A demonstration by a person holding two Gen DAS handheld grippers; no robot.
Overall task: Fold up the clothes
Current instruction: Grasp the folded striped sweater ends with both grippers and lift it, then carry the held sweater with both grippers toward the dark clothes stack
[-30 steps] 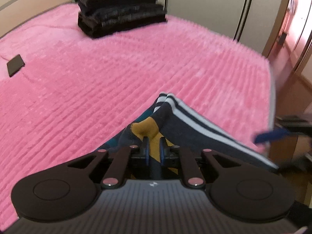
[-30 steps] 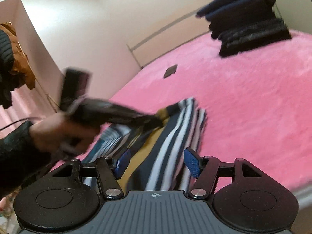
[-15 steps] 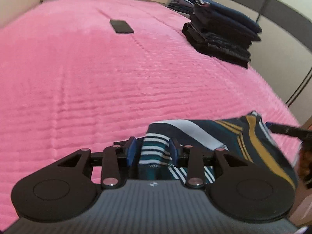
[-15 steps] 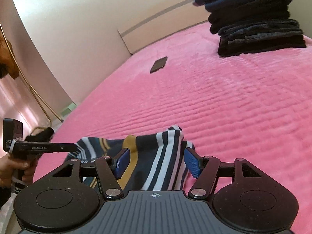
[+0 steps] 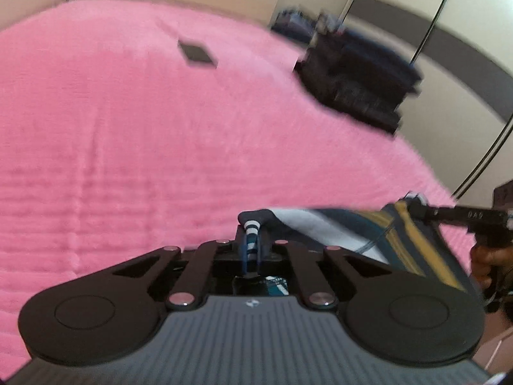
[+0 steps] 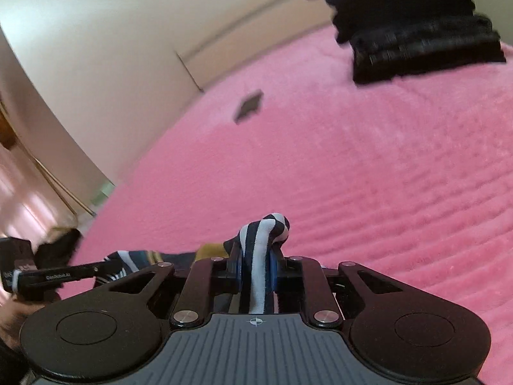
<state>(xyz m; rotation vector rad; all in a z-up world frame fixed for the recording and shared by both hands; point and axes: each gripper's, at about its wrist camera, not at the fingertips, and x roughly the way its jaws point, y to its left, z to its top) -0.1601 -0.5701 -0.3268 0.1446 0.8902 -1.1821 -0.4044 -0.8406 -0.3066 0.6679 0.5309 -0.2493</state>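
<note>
Both grippers clamped on same striped garment point(image 5: 378, 234), one at each end. Left gripper point(image 5: 251, 247) pinches bunched striped edge, cloth stretches off to its right toward right gripper point(image 6: 255, 266), which squeezes navy-white fold poking up between pads. Garment hangs low over near edge of pink bedspread point(image 5: 160, 128). Further back: small dark flat thing point(image 5: 197, 54), blurry; stack of dark folded clothes point(image 6: 416, 29).

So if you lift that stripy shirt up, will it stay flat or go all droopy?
Probably droopy: the stripy shirt bunches into a soft lump where the right tongs pinch it. Between them and the left tongs it looks slack, so likely light and floppy.
</note>
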